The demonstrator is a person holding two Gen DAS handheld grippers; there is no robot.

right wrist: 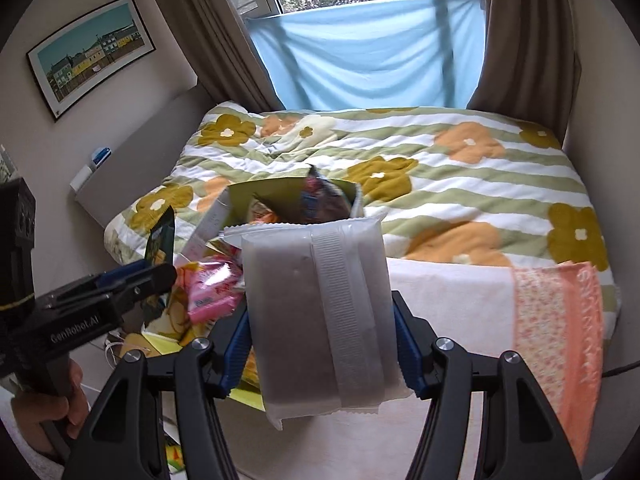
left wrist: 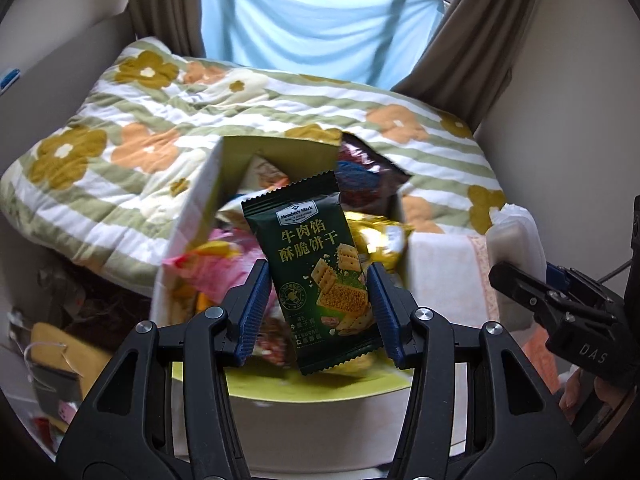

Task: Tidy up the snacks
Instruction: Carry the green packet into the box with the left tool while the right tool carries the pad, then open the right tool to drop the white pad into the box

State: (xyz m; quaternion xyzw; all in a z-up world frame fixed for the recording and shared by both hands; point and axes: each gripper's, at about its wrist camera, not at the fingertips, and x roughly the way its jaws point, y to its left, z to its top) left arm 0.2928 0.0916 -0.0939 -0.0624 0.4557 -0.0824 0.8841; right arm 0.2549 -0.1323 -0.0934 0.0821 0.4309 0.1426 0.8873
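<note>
Left gripper (left wrist: pixel 318 312) pinches the dark green foil cracker packet (left wrist: pixel 314 268) by its lower half, blue pads on both long edges, packet upright and tilted slightly. Right gripper (right wrist: pixel 322 344) pinches a frosted translucent grey snack pouch (right wrist: pixel 316 312) across its width, seam facing me.

The open white cardboard box of mixed wrappers (left wrist: pixel 192 216) sits just beyond both sets of jaws, on the edge of the floral striped quilt (right wrist: pixel 460 184). The box is already crowded, I judge.

To do this well, I'd keep both squeezes light, since crackers crush. I'd place one packet at a time, lower each flat into a gap, and release only once it's supported.
</note>
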